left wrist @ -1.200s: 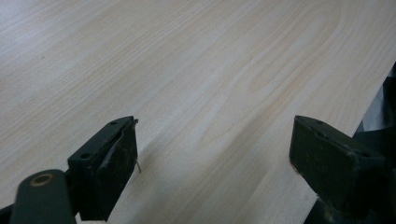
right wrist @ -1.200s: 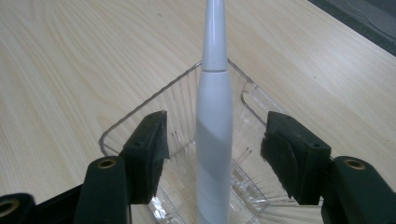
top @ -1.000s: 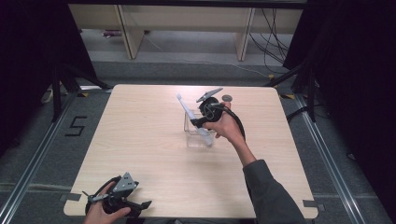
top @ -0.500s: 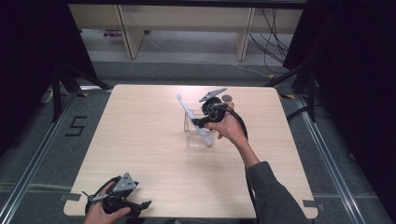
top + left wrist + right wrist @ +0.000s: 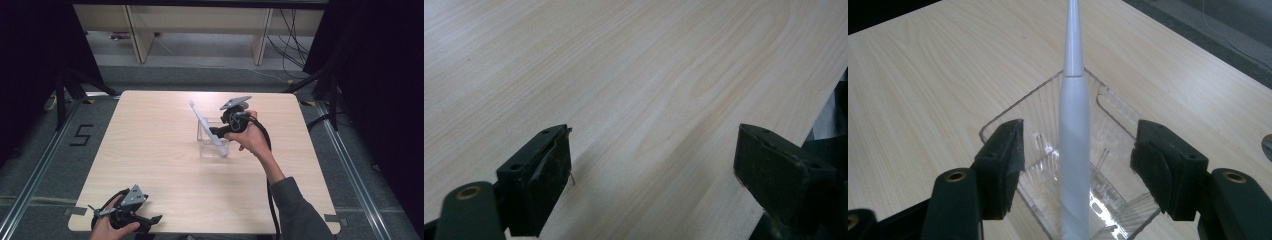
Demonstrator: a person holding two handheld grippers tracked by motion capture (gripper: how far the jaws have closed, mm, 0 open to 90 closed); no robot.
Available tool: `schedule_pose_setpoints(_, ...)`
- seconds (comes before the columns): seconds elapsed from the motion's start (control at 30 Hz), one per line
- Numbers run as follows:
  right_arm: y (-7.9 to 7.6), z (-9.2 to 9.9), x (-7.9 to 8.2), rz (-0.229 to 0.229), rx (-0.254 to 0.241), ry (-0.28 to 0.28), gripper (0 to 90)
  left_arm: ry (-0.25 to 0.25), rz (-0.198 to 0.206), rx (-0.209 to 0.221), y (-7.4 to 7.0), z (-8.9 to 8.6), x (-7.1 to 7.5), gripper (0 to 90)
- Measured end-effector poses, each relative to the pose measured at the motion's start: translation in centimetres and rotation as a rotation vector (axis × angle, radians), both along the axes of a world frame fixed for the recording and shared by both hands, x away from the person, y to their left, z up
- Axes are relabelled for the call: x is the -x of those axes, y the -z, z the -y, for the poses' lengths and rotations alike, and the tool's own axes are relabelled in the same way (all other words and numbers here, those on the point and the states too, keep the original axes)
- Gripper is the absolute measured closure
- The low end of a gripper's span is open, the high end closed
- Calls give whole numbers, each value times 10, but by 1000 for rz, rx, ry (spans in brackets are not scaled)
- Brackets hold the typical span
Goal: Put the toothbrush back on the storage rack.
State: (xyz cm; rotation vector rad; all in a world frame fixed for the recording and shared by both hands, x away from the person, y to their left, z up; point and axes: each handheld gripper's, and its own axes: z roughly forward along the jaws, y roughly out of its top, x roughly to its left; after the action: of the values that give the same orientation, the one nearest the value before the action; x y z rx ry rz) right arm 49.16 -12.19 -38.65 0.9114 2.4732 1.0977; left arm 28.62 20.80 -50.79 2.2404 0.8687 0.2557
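Leaning in the clear tub (image 5: 212, 142) at mid-table, the white toothbrush (image 5: 1072, 145) runs lengthwise straight between the right gripper (image 5: 1075, 165), whose jaws stand released either side. The left gripper (image 5: 654, 165) gapes empty, well apart.

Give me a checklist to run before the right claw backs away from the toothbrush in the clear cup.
1. Right claw open, pads apart from the toothbrush: ok.
2. Toothbrush lower end inside the clear cup: ok.
3. Toothbrush leaning on the cup without support: cannot tell; it tilts steeply in the high view.
4. Cup upright on the table: ok.
5. Left claw open, nothing between its pads, near the table's front edge: ok.
6. Room on the table around the cup for the withdrawal: ok.
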Motion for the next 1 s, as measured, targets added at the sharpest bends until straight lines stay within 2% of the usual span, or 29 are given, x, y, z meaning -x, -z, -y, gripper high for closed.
schedule_pose_setpoints(0.03,-2,2,1,-20,9,6,379,-1,-1,0,0,0,0,149)
schedule_pose_setpoints(0.1,-2,3,3,-15,2,8,378,-2,-1,1,0,0,0,149)
schedule_pose_setpoints(0.17,0,5,3,29,-1,-1,377,1,1,-1,0,0,0,149)
schedule_pose_setpoints(0.2,0,7,7,6,-4,-1,374,0,-1,1,0,0,0,149)
schedule_pose_setpoints(0.23,2,8,7,30,-18,-8,373,0,-1,1,0,0,0,149)
schedule_pose_setpoints(0.27,2,8,7,30,-18,-8,373,-2,-2,3,0,0,0,149)
schedule_pose_setpoints(0.37,2,12,13,-2,-15,0,368,-1,-1,-1,0,0,0,149)
schedule_pose_setpoints(0.43,3,15,14,21,-22,-8,367,0,0,0,0,0,0,149)
schedule_pose_setpoints(0.47,4,17,16,29,-44,2,367,0,1,5,1,0,-1,149)
schedule_pose_setpoints(0.57,4,18,21,11,-58,17,367,0,0,1,1,0,0,149)
schedule_pose_setpoints(0.6,3,22,19,27,-38,-7,366,-3,1,0,0,0,0,149)
schedule_pose_setpoints(0.77,2,26,22,10,-46,13,366,4,3,2,0,0,1,149)
schedule_pose_setpoints(0.83,4,27,20,38,-53,11,365,5,4,2,-1,0,1,149)
schedule_pose_setpoints(0.87,2,29,21,12,-42,12,365,3,2,2,-1,0,1,149)
schedule_pose_setpoints(0.97,2,32,22,27,-52,23,364,9,7,1,-1,0,1,149)
schedule_pose_setpoints(1.0,1,33,24,16,-52,29,364,5,6,3,-1,0,1,149)
